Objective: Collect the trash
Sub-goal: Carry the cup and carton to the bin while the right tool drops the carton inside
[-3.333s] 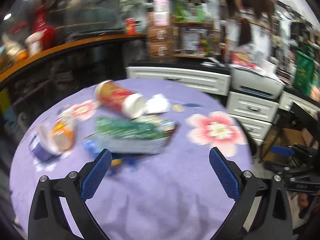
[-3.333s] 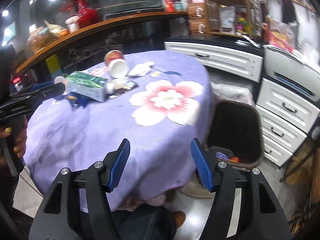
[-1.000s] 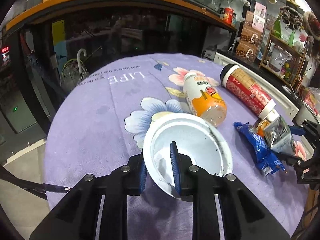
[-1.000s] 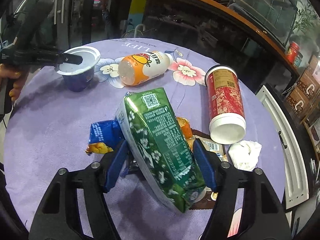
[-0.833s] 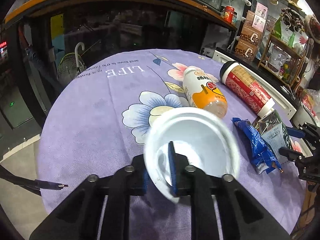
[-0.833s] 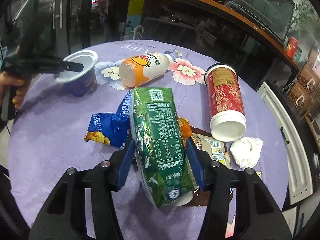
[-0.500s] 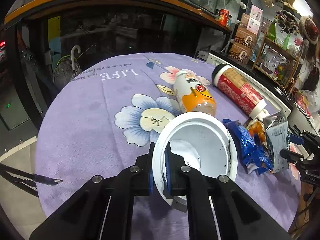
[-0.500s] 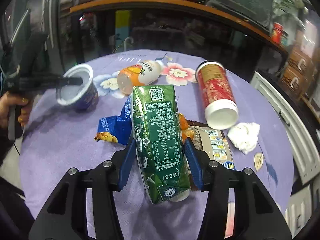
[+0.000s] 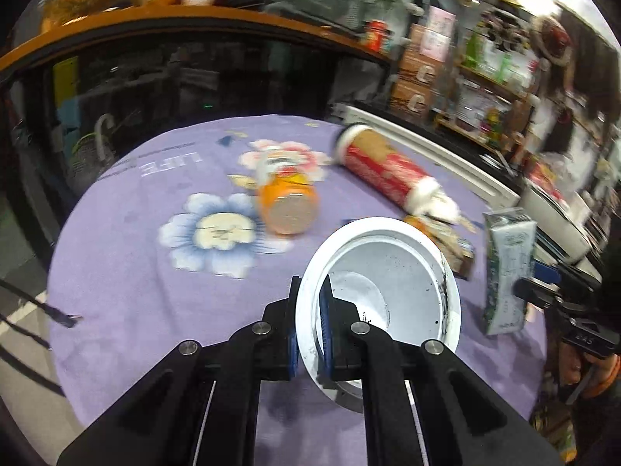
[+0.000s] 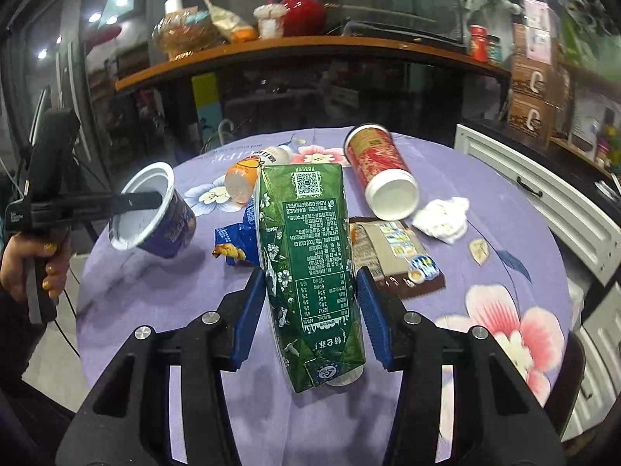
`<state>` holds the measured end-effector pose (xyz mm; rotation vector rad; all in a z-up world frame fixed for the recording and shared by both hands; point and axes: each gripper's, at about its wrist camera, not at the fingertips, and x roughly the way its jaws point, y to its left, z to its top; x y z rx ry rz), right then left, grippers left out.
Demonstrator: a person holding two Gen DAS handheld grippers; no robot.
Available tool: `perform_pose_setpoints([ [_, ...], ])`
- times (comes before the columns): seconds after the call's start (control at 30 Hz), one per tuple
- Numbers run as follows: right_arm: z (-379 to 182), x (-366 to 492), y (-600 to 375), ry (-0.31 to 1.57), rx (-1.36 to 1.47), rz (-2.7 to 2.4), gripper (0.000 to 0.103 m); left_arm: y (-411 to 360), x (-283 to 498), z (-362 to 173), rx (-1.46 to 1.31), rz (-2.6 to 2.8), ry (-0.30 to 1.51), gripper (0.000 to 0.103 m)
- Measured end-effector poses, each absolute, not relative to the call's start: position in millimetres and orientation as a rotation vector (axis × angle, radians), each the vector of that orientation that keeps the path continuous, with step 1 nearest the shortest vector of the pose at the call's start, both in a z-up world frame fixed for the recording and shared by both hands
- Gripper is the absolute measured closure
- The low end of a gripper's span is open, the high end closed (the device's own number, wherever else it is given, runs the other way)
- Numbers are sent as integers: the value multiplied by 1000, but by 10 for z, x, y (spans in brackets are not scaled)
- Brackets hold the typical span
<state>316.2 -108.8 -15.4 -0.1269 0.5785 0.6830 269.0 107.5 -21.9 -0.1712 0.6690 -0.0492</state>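
My left gripper (image 9: 309, 320) is shut on the rim of a white-lined blue cup (image 9: 388, 291) and holds it above the purple flowered tablecloth (image 9: 155, 291); the cup also shows in the right wrist view (image 10: 155, 209). My right gripper (image 10: 310, 310) is shut on a green drink carton (image 10: 310, 260), lifted off the table; it also shows in the left wrist view (image 9: 506, 268). On the table lie an orange bottle (image 10: 248, 174), a red tube can (image 10: 378, 171), a blue snack wrapper (image 10: 236, 239), a brown flat wrapper (image 10: 392, 256) and a crumpled white tissue (image 10: 442, 215).
White drawer cabinets (image 10: 543, 190) stand right of the table. A dark counter with an orange top (image 10: 310, 50) runs behind it. Shelves of goods (image 9: 465, 89) fill the far right. The dark rim of a bin (image 10: 578, 369) shows past the table's right edge.
Both grippers have lifted their loads off the table, the left with the cup, the right with the carton. The left view has swung right, toward the carton.
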Motion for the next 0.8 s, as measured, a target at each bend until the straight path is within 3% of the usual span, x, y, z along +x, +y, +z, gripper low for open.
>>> perform_pose_setpoints([
  [0.5,-122,2786,-2465,539,9,423,54,-503,2988,-132,-80,-376,671,93],
  [0.8,-525,2980,-3499,598,60,151,54,-1479,3248,-132,-25,-520,684,93],
])
